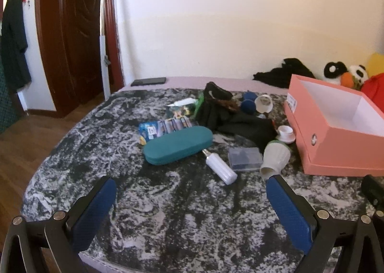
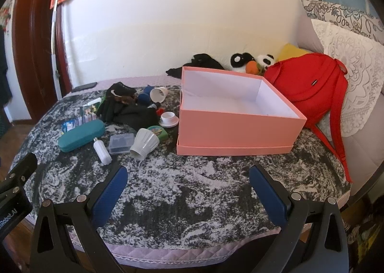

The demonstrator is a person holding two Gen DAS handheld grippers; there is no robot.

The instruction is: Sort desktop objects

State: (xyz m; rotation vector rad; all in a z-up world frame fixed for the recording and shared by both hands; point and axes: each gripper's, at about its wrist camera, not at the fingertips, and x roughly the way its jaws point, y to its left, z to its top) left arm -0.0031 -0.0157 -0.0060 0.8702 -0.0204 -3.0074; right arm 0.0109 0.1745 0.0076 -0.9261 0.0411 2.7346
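We hold both grippers low over the near edge of a bed-like surface covered in a mottled black-and-white cloth [image 2: 192, 191], quilted pink trim showing along its front. Our left gripper [image 1: 190, 191] has its blue-padded jaws spread wide with nothing between them; our right gripper [image 2: 188, 177] is likewise spread wide and empty. The cloth just ahead of both is bare.

Farther in, a loose cluster of objects lies to the left. A white spray bottle [image 1: 219, 165] lies on its side, its nozzle end touching a teal glasses case [image 1: 178, 144]. Beside it sit a small clear plastic box [image 1: 244, 159] and a tipped white ribbed cup [image 1: 274, 156], its mouth facing us. Behind the case is a blue battery pack [image 1: 165, 127], then a heap of black gloves and cloth [image 1: 225, 114], a small white jar [image 1: 285, 132], and a paper cup [image 1: 264, 102] on its side next to dark blue balls [image 1: 248, 105].

To the right stands an open pink box [image 2: 237, 129], resting in its lid, its white interior empty. A red backpack [image 2: 309, 88] leans just behind its right corner.

At the far edge lie a dark phone [image 1: 148, 81], black clothing [image 2: 204, 62] and plush toys [image 2: 252, 62] against the pale wall. A dark wooden door [image 1: 69, 33] and wood floor are at the left.
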